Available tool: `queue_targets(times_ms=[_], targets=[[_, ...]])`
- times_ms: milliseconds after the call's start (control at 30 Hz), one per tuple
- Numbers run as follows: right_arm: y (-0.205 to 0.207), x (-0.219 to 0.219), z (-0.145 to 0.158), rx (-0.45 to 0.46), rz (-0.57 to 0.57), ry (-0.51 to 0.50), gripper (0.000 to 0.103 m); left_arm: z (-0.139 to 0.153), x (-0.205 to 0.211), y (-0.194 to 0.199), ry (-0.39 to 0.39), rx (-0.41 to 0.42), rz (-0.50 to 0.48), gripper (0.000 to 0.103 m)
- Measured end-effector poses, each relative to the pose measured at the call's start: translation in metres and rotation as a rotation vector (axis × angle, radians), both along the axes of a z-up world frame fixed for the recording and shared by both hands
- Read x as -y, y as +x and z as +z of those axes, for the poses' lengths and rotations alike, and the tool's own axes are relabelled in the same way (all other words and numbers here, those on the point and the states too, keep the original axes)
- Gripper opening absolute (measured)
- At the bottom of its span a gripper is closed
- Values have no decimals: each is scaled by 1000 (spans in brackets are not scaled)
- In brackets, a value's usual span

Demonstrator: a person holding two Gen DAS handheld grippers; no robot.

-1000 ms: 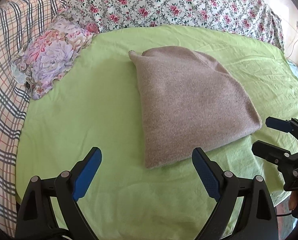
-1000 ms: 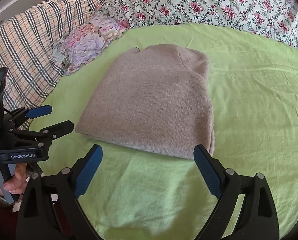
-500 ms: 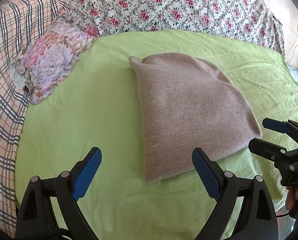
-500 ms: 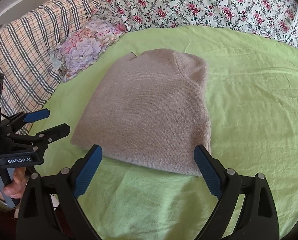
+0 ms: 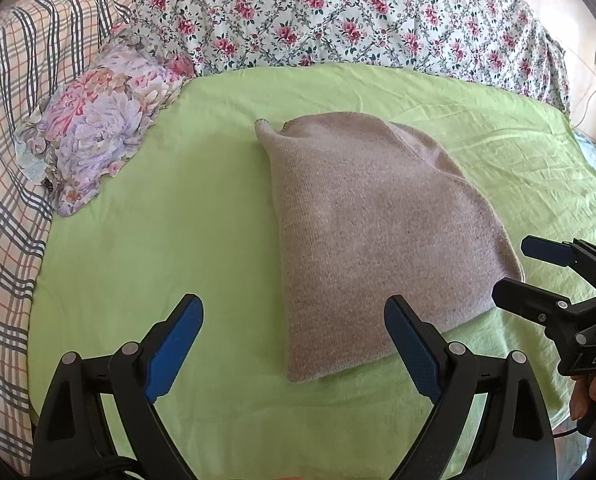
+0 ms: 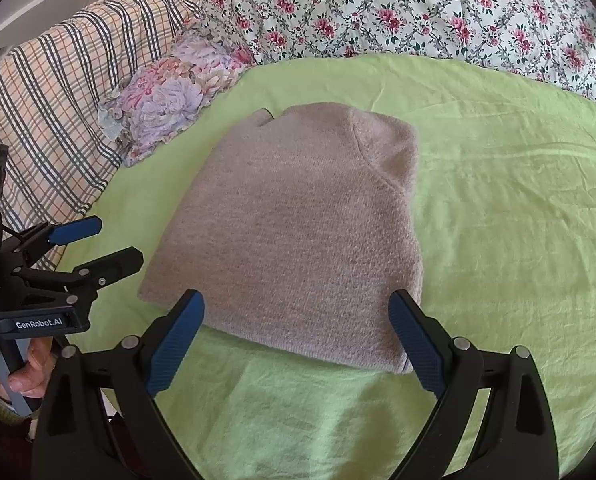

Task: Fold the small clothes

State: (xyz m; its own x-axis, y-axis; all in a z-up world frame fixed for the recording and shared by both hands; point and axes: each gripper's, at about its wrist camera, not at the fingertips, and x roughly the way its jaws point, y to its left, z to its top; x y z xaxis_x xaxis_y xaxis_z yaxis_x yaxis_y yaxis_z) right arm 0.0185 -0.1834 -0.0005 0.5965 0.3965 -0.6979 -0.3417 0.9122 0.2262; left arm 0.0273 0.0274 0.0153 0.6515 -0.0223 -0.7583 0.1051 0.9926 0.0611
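Note:
A beige knitted garment (image 5: 382,232) lies folded flat on the green sheet (image 5: 177,240); it also shows in the right wrist view (image 6: 298,232). My left gripper (image 5: 293,320) is open and empty, hovering over the garment's near left corner. My right gripper (image 6: 295,316) is open and empty, hovering over the garment's near edge. Each gripper shows in the other's view: the right one at the garment's right side (image 5: 530,272), the left one at its left side (image 6: 97,244), both apart from the cloth.
A floral cushion (image 5: 97,120) lies at the left of the sheet. A plaid blanket (image 5: 9,120) covers the far left and a rose-patterned quilt (image 5: 338,12) the back. The sheet's near edge (image 6: 338,460) drops off close to me.
Both grippers have moved forward a little toward the garment, which now sits lower and larger in both views. Both stay open. The garment has not moved.

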Motion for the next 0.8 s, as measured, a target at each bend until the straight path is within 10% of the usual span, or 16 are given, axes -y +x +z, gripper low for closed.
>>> queue_targets(times_ms=[800], targets=[[8,-1,5,12,18,-14,94,1,1,8,-1,-6,4,93]])
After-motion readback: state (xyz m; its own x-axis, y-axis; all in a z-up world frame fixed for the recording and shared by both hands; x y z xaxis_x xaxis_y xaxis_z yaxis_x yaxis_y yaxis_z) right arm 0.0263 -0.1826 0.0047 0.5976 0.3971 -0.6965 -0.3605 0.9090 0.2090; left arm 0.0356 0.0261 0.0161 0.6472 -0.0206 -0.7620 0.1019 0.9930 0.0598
